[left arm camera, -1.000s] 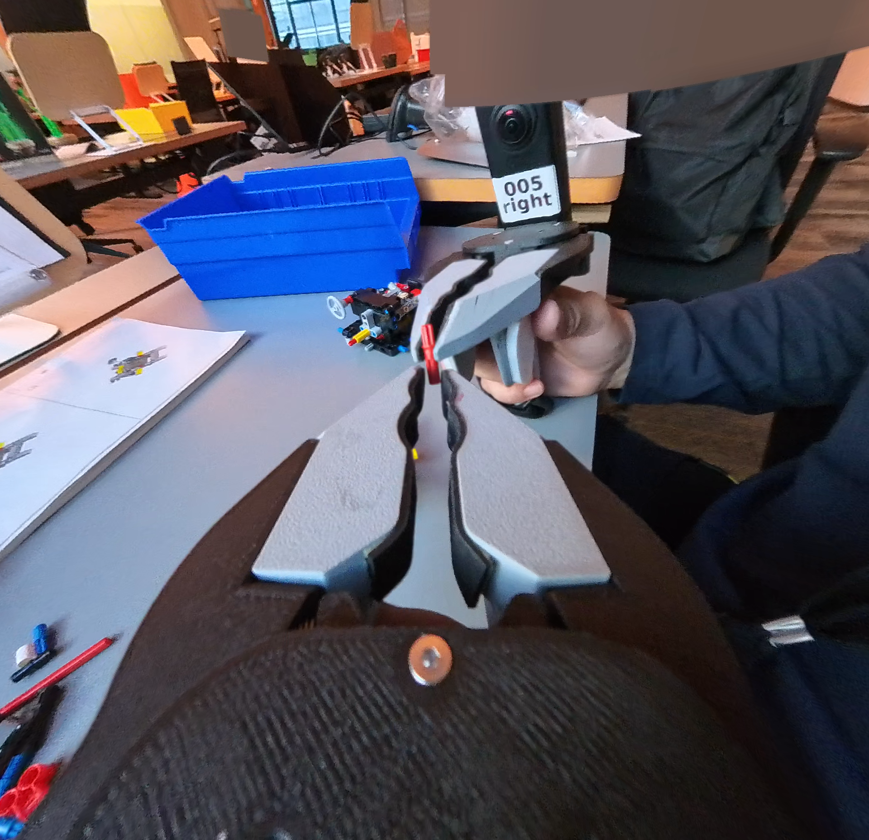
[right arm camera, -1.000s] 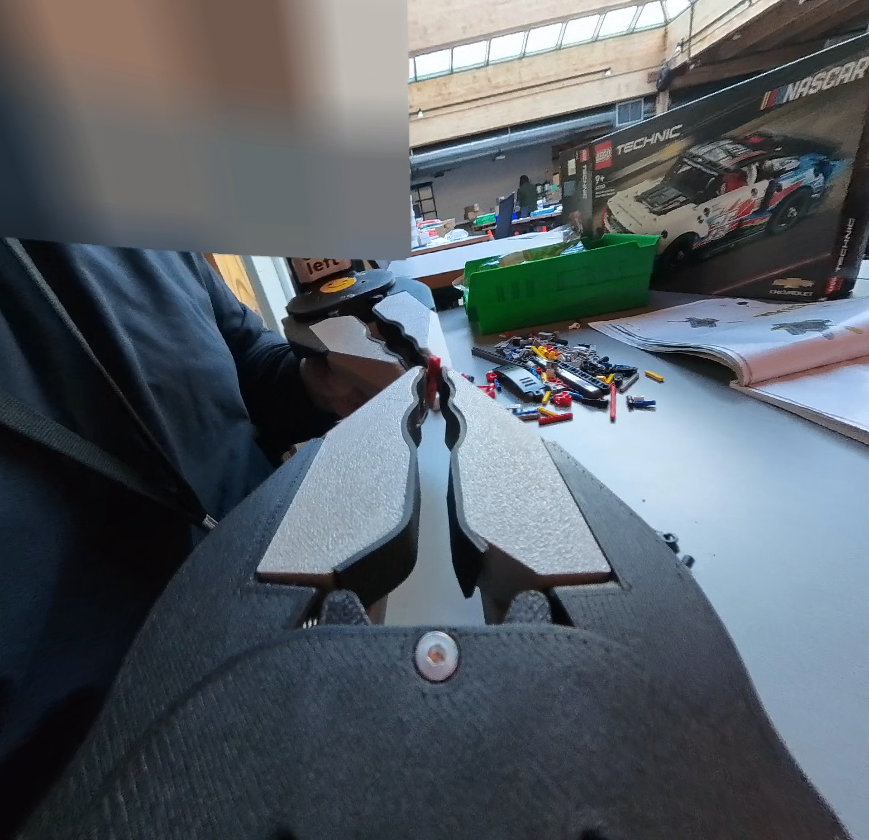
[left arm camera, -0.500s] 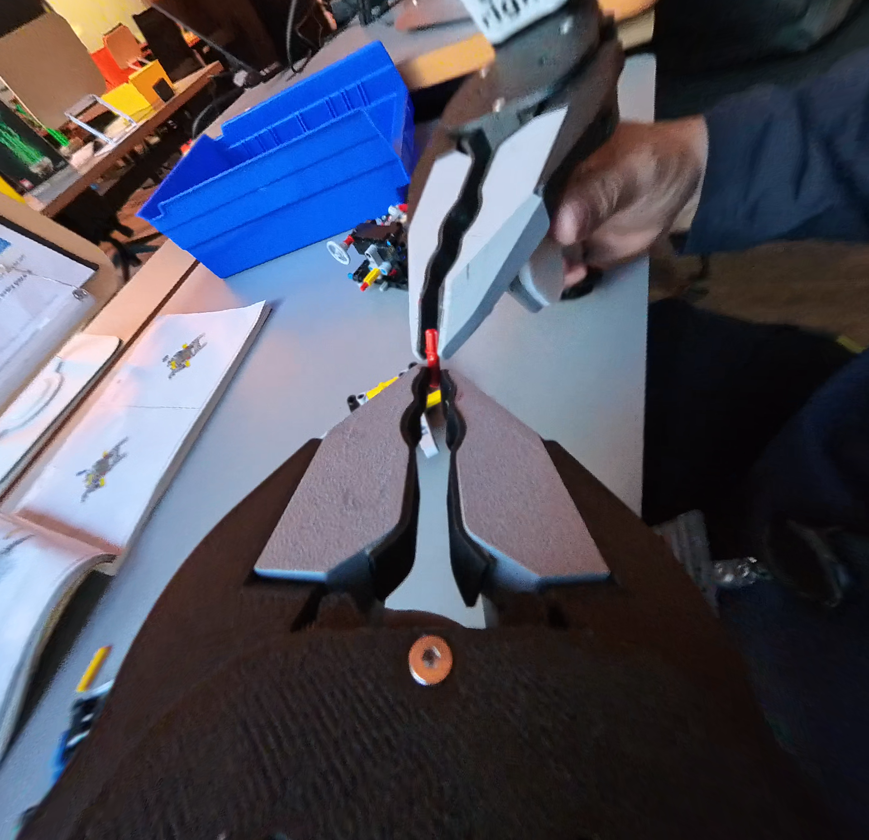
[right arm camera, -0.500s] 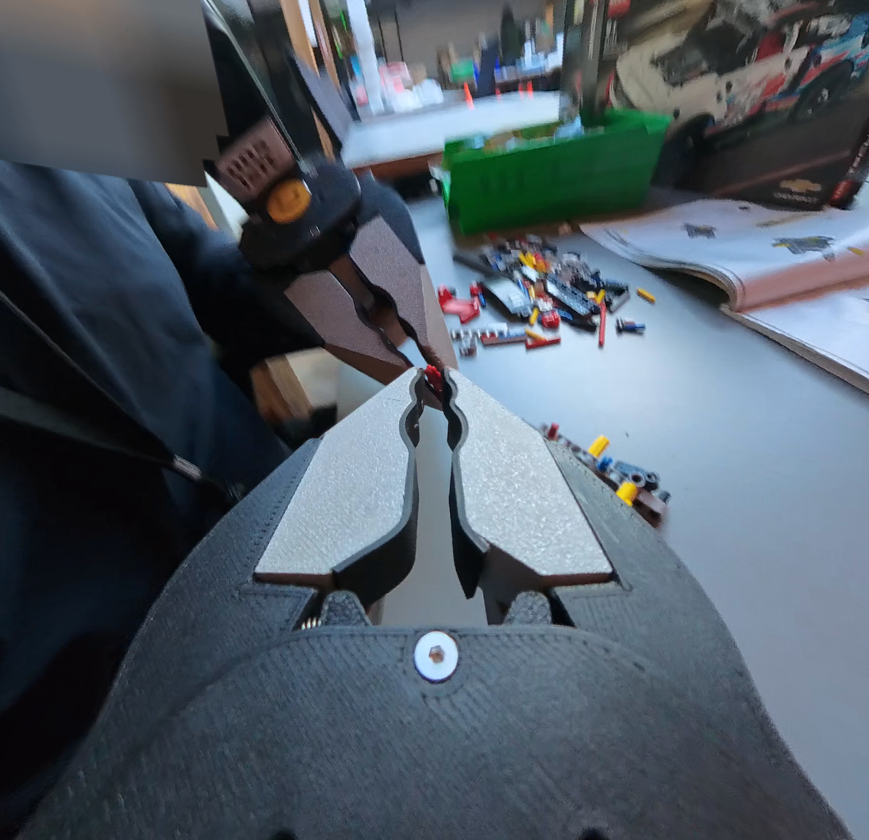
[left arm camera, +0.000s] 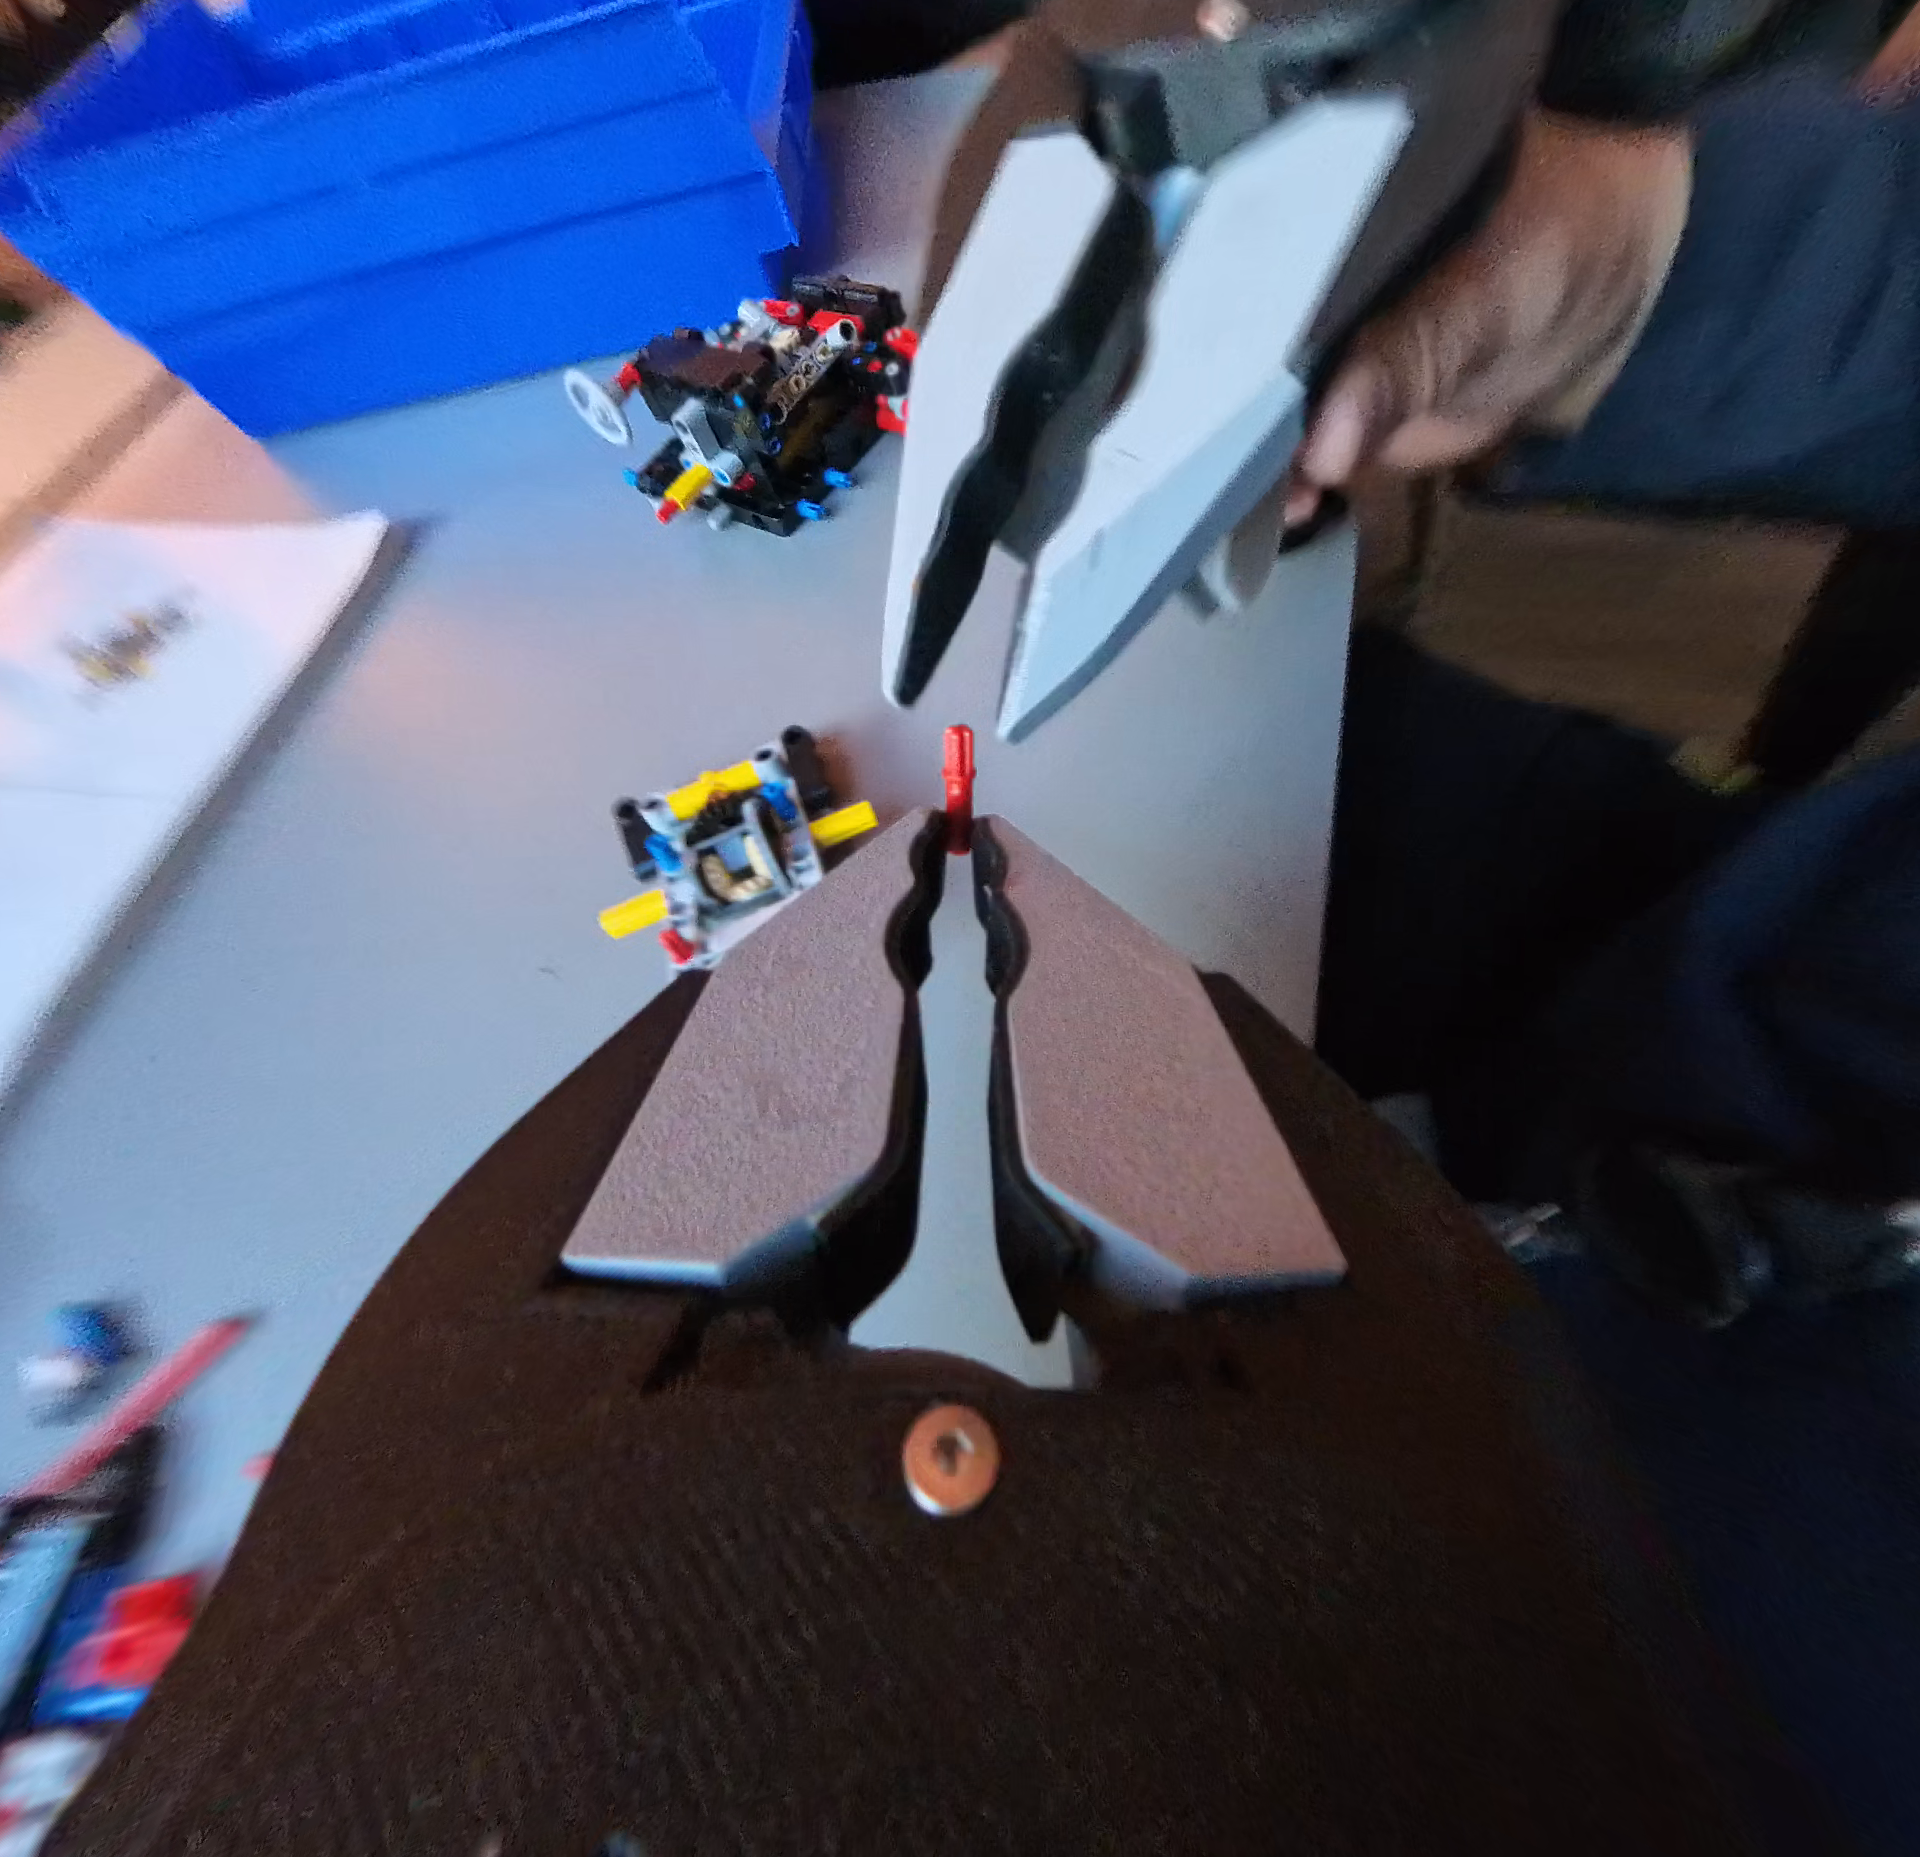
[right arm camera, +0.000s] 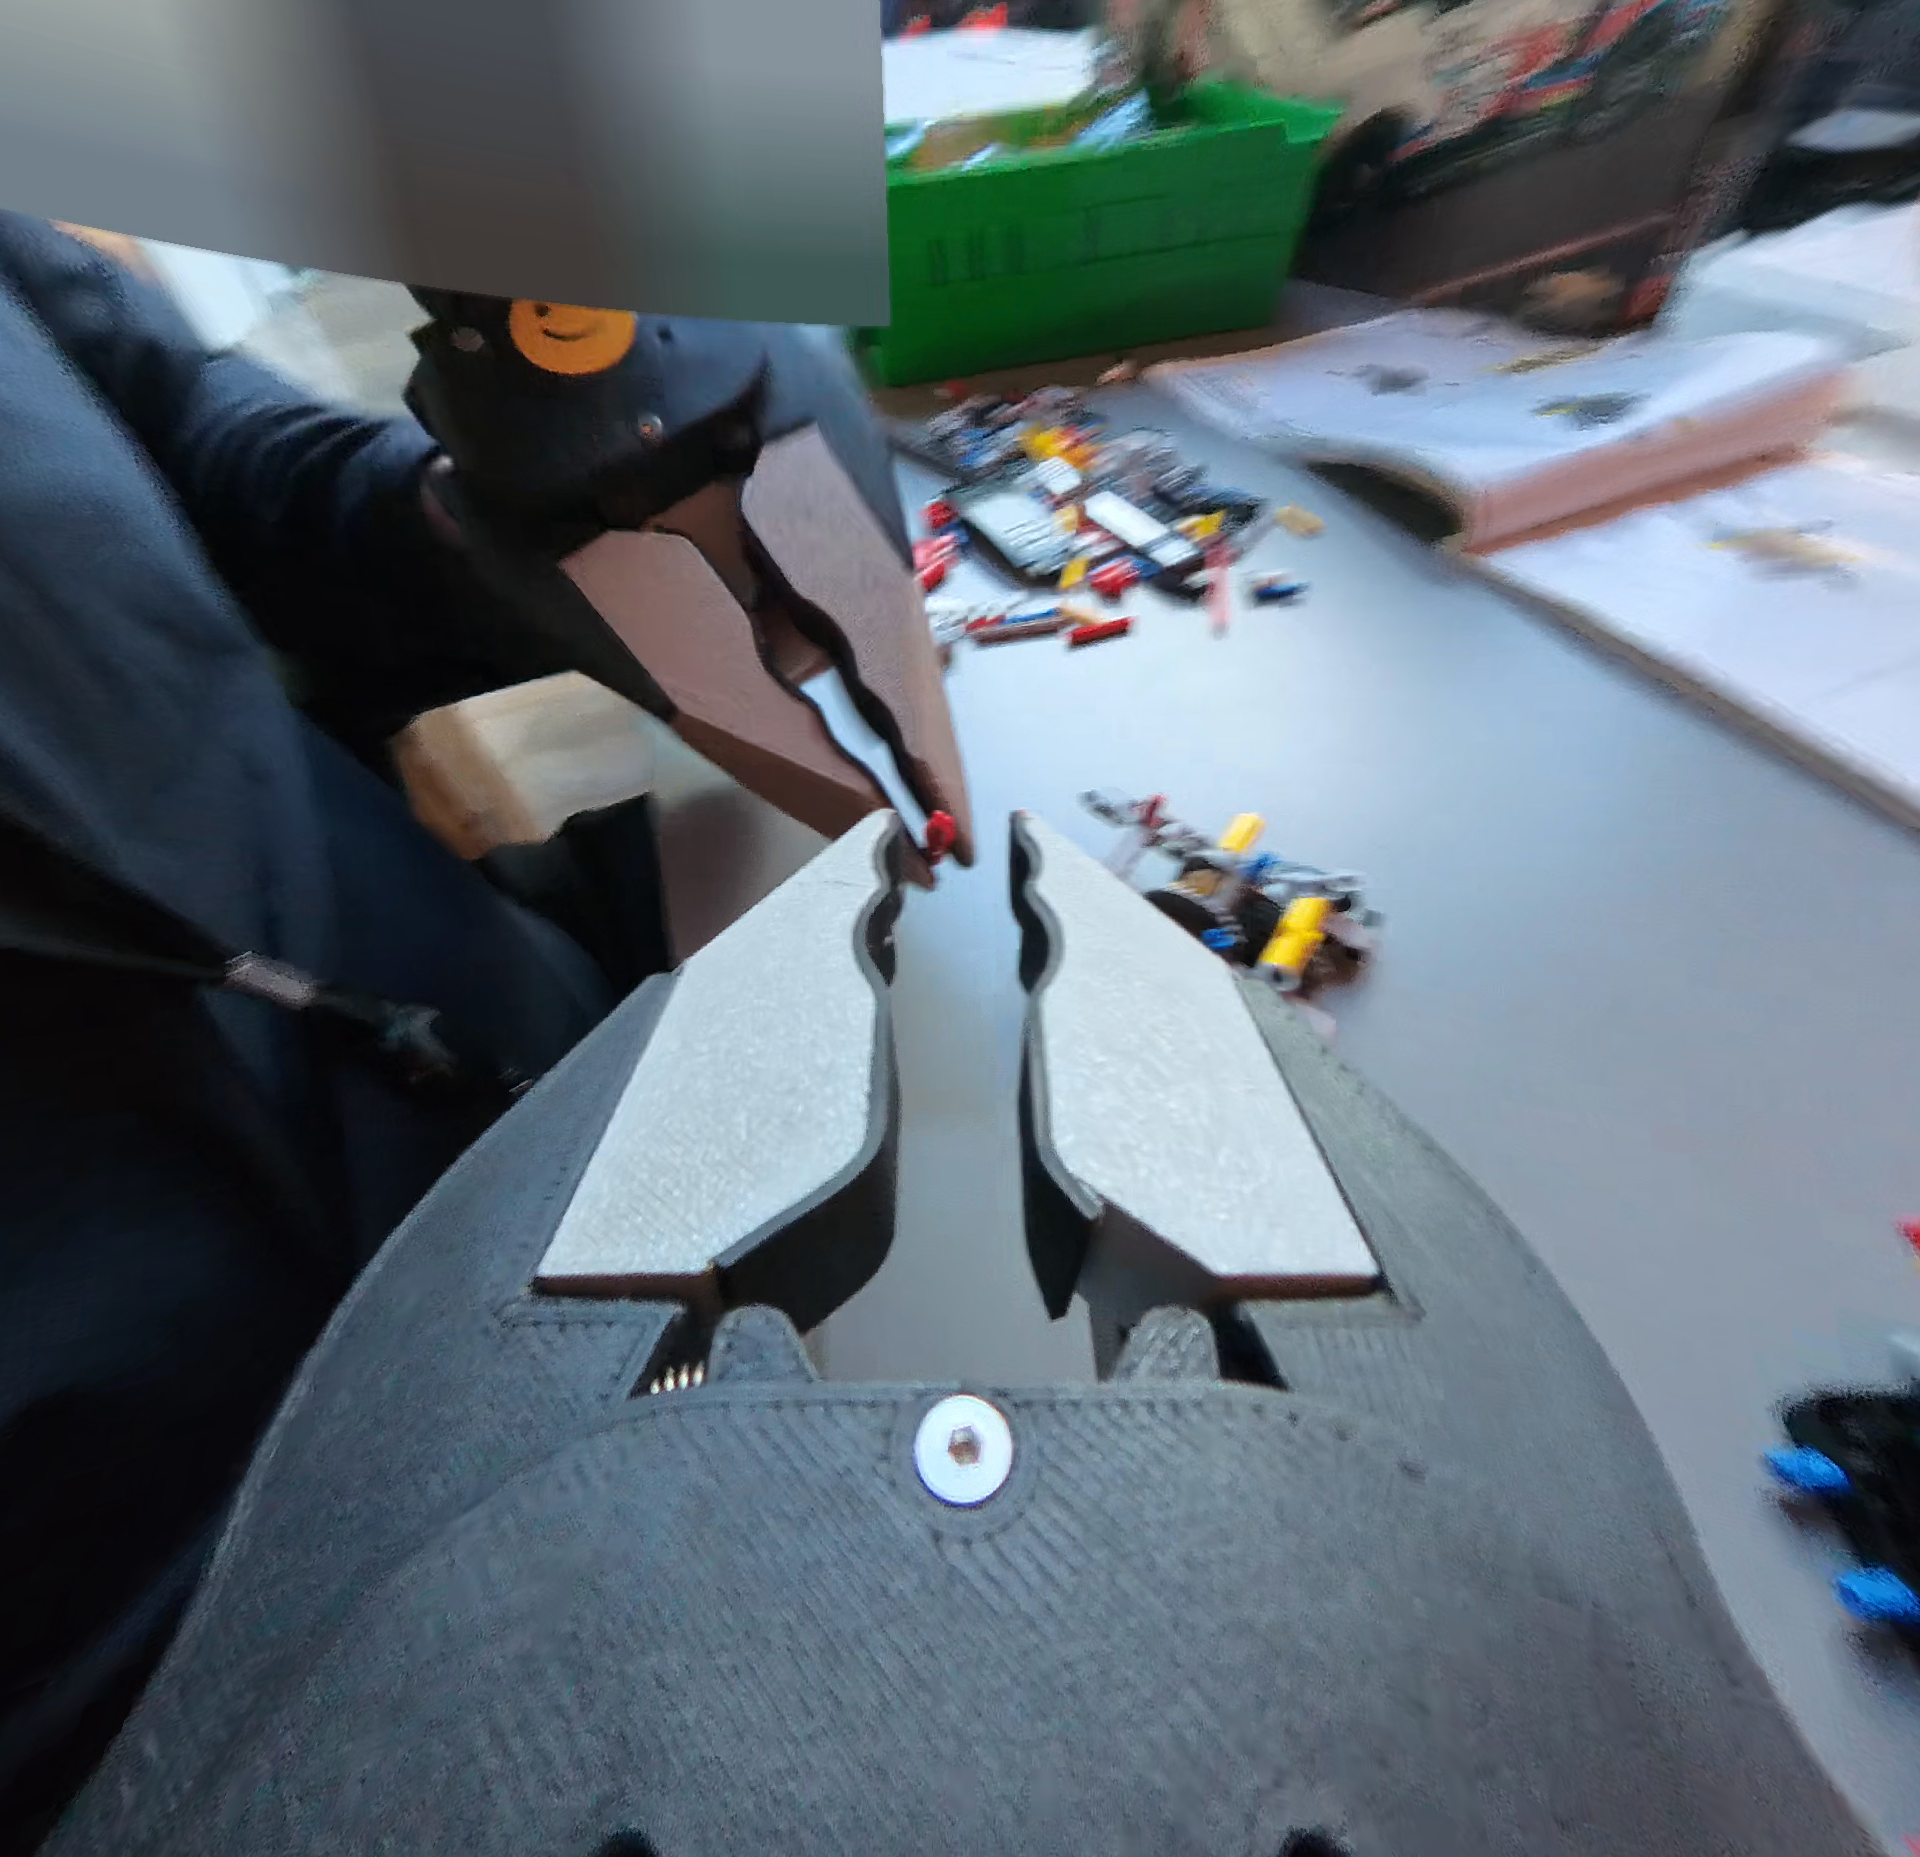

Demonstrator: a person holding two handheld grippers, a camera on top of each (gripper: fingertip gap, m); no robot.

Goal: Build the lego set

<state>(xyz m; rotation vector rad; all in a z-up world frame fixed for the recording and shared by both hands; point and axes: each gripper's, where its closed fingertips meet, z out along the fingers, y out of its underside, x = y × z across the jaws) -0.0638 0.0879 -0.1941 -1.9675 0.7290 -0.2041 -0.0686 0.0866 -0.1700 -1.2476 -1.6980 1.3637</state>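
Near the bench's [left arm camera: 499, 976] right edge, the left gripper [left arm camera: 958, 833] pinches a red pin [left arm camera: 957, 781]; the right gripper [right arm camera: 954, 843] hangs spread just beyond it, with bare benchtop beneath.

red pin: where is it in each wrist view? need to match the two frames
Left wrist view: red pin just above centre, pinched at the tips of the left gripper, sticking out toward the open right gripper.
Right wrist view: red pin at centre, at the left gripper's tips, just beyond this view's own left fingertip.
Shared landmark: small grey brick assembly with yellow pins on the grey table.
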